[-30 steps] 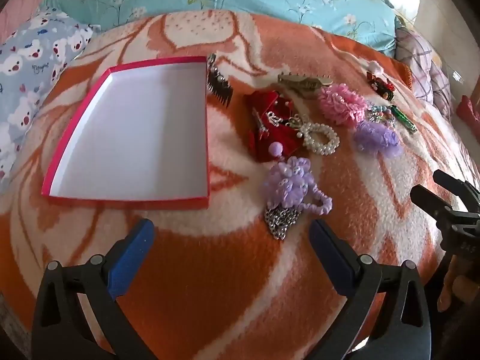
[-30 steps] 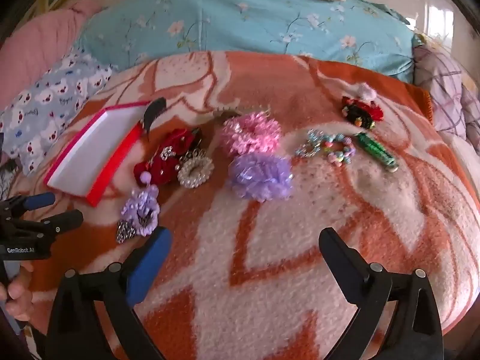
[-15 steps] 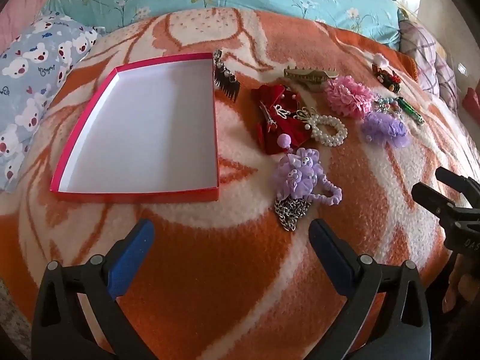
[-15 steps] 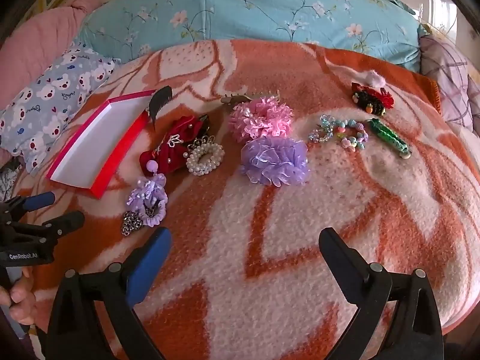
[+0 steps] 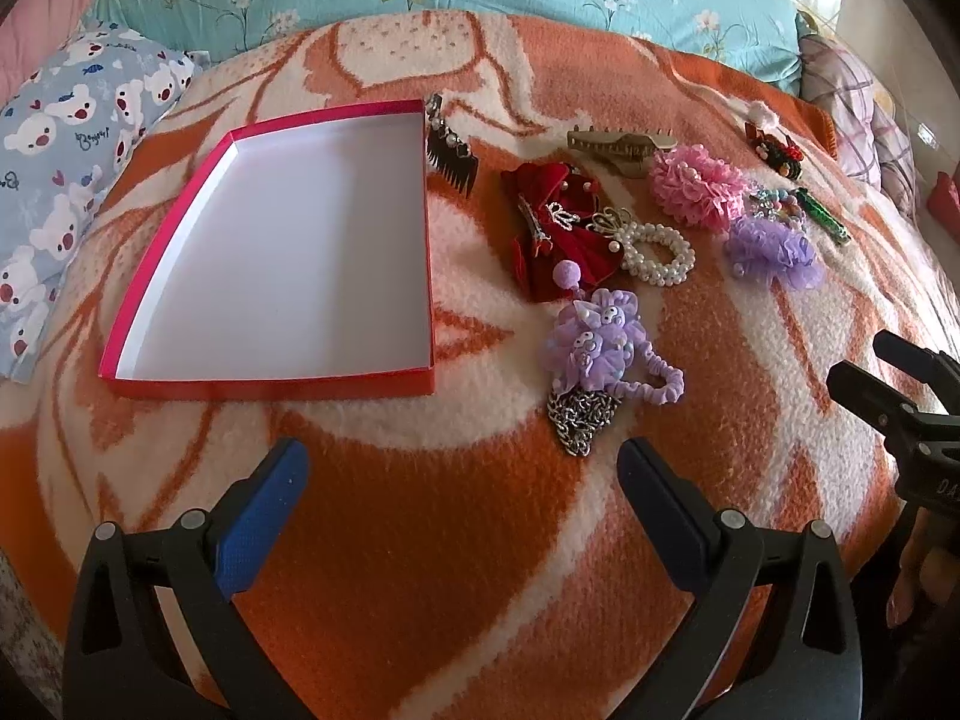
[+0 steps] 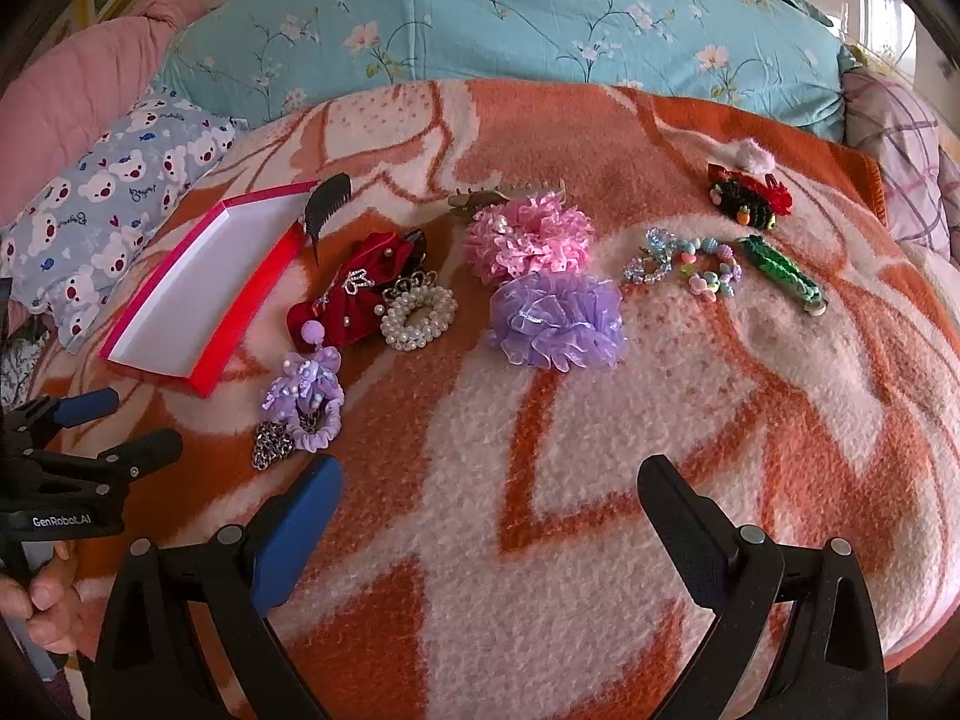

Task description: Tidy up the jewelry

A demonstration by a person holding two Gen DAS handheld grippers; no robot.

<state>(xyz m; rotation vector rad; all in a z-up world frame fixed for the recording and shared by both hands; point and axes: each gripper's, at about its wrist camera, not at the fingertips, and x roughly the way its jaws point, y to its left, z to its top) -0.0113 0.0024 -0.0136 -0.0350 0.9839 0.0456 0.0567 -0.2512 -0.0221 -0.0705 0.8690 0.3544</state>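
Observation:
A shallow red box (image 5: 270,387) with a white, empty inside lies on the orange blanket at the left. To its right lie a black comb (image 5: 450,156), a red velvet bow (image 5: 558,228), a pearl bracelet (image 5: 657,252), a purple flower hair tie (image 5: 600,342) over a silver chain (image 5: 579,420), a pink scrunchie (image 6: 528,237) and a purple scrunchie (image 6: 555,318). My left gripper (image 5: 462,468) hovers open just short of the chain. My right gripper (image 6: 492,480) is open too, well short of the purple scrunchie. Neither holds anything.
Bead bracelets (image 6: 684,264), a green clip (image 6: 780,273), a red-black clip (image 6: 747,195) and a bronze claw clip (image 5: 618,147) lie farther back. A bear-print pillow (image 5: 54,192) and a floral blue quilt (image 6: 510,18) border the blanket. A hand (image 6: 36,606) holds the left gripper.
Both views have shifted slightly, mostly in the first half second, so the items sit a little differently in frame. Nothing on the blanket has moved, and both grippers stay open.

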